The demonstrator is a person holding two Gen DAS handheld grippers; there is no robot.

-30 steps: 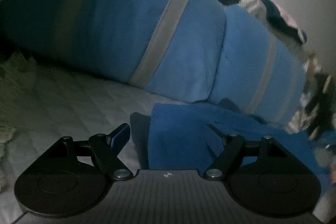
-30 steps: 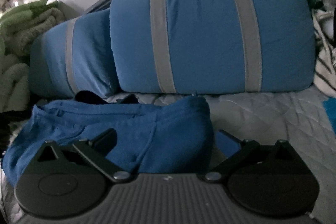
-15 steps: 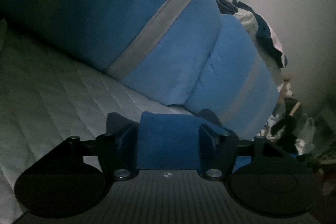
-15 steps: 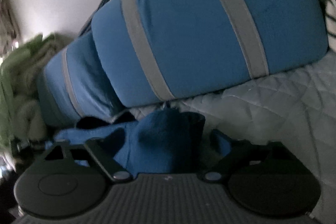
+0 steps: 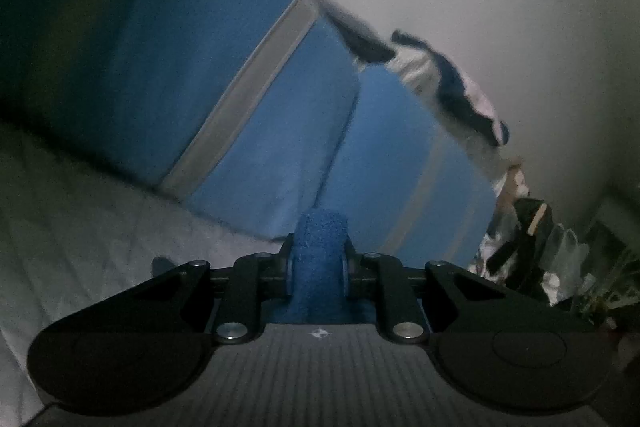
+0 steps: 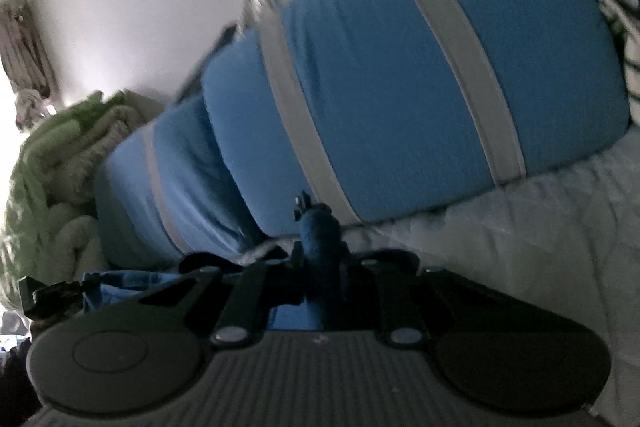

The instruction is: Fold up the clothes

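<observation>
A dark blue fleece garment is bunched between the fingers of my left gripper, which is shut on it. In the right wrist view my right gripper is shut on another fold of the same blue garment. More of the garment hangs to the lower left there, and a black part that may be the left gripper shows at its end. Both views are tilted and dim.
Two blue pillows with grey stripes lean against the wall behind a white quilted mattress. A green blanket pile lies at the left. Mixed clothes sit on the pillows; clutter stands right.
Both grippers have closed from open onto the blue garment and lifted it. Both views have tilted, and the garment no longer lies spread on the mattress.
</observation>
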